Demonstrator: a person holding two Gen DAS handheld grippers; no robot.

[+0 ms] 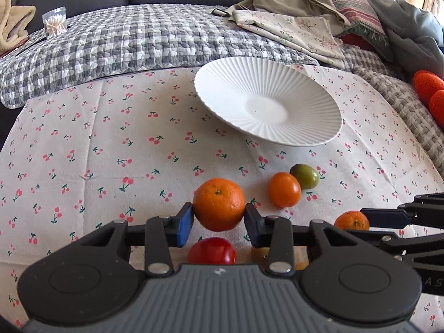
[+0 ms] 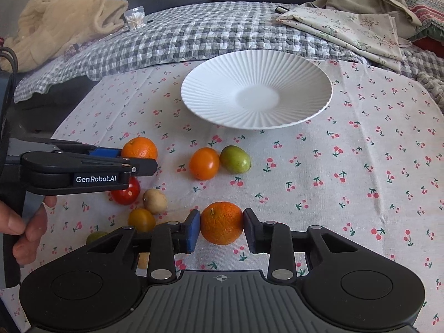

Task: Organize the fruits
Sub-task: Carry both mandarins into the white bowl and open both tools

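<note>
Partly hidden under left tongs (image 1: 218,222): red tomato (image 1: 212,251)

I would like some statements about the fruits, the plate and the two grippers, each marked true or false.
1. The plate holds no fruit. True.
2. The left gripper is shut on a mandarin. True.
3. The right gripper is open over bare cloth. False: it is shut on another mandarin.
4. A green fruit touches an orange tomato. True.
5. The red tomato lies on the plate. False: it lies on the cherry-print cloth, under the left gripper.
</note>
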